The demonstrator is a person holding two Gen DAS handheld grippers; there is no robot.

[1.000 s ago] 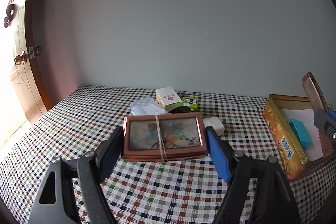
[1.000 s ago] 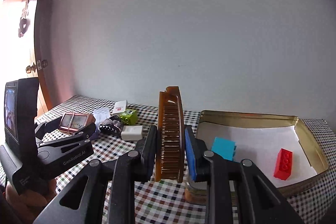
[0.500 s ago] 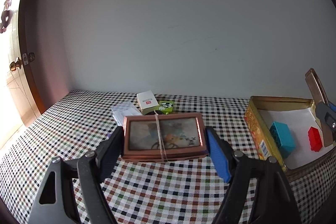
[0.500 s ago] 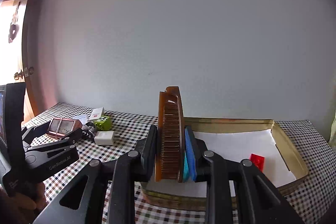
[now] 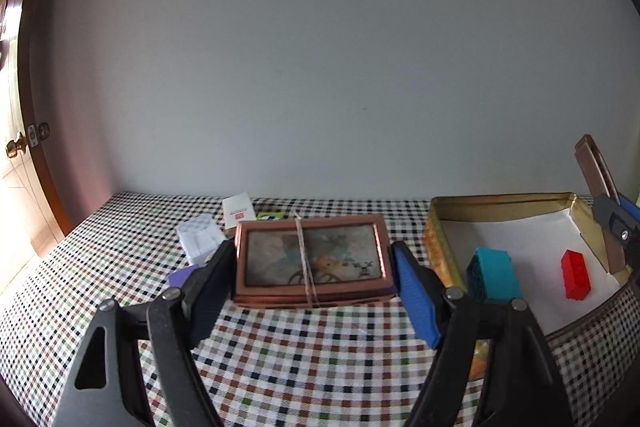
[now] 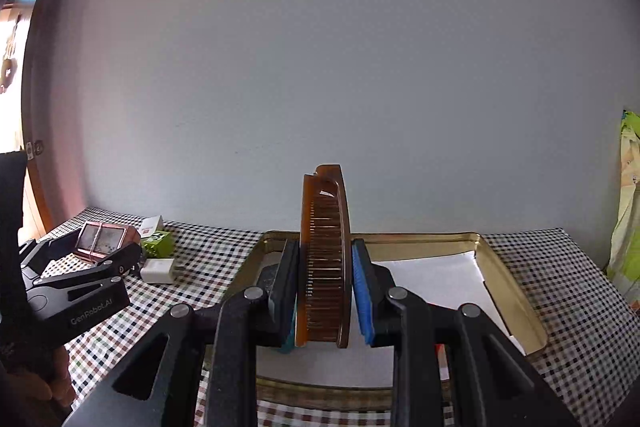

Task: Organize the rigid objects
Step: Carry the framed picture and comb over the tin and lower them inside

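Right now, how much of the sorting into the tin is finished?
Done: teal block and red brick lie in the tin. In hand: left hand-held gripper grips the copper case; right hand-held gripper holds the comb above the tin. Left: white charger, green box, white card box.

2 low, close wrist views facing the wall, sharing the gold tin.

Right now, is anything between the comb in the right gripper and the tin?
Nothing visible blocks it. The comb is clamped upright in the right gripper over the tin; the teal block and red brick sit aside.
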